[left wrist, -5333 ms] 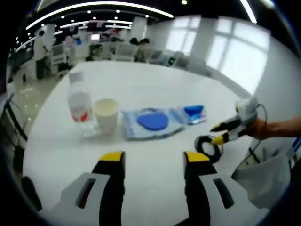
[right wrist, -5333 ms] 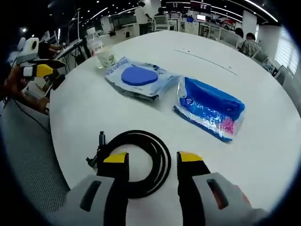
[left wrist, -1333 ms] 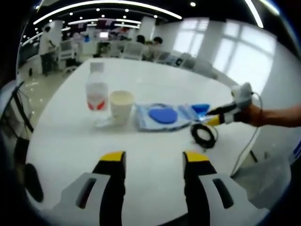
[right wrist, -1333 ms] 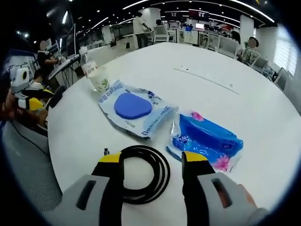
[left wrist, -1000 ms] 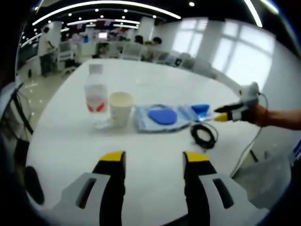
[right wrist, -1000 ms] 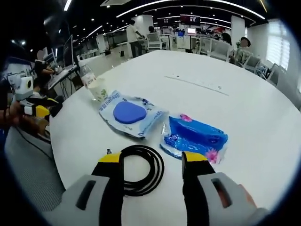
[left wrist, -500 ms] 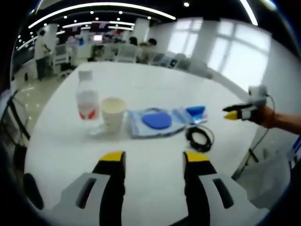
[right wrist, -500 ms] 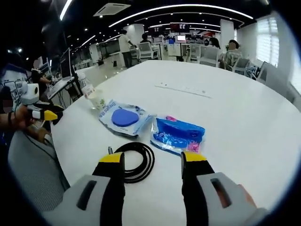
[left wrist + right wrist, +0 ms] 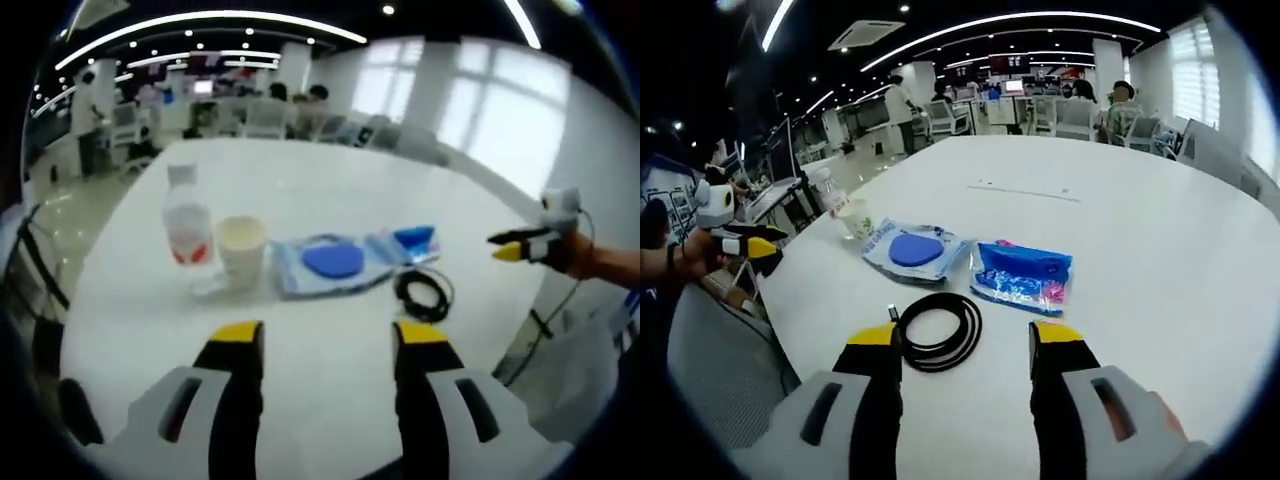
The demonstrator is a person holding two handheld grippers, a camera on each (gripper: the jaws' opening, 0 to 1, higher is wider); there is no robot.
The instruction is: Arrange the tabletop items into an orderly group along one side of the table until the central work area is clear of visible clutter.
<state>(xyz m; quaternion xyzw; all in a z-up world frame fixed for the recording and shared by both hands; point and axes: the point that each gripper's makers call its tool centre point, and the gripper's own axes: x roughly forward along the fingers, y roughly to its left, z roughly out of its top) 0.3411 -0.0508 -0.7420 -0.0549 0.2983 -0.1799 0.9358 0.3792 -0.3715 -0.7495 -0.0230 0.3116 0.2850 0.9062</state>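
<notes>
On the white round table [image 9: 300, 180] a row runs left to right: a clear water bottle [image 9: 187, 220], a paper cup [image 9: 242, 250], a wipes pack with a blue lid [image 9: 333, 260] and a blue packet [image 9: 413, 238]. A black cable coil [image 9: 423, 296] lies just in front of the packet. My left gripper [image 9: 329, 335] is open over the near edge, holding nothing. My right gripper [image 9: 515, 245] hovers off the table's right side. In the right gripper view my right gripper [image 9: 965, 335] is open behind the cable coil [image 9: 937, 330], with the blue packet [image 9: 1022, 275], wipes pack [image 9: 914, 250], cup [image 9: 855, 220] and left gripper [image 9: 750, 245] beyond.
The far half of the table [image 9: 1120, 230] is bare apart from a thin seam [image 9: 1025, 192]. Office desks, chairs [image 9: 265, 115] and people stand beyond the table. A hand [image 9: 585, 258] holds the right gripper.
My right gripper has drawn back from the cable coil, away from the table edge. The items on the table lie where they were.
</notes>
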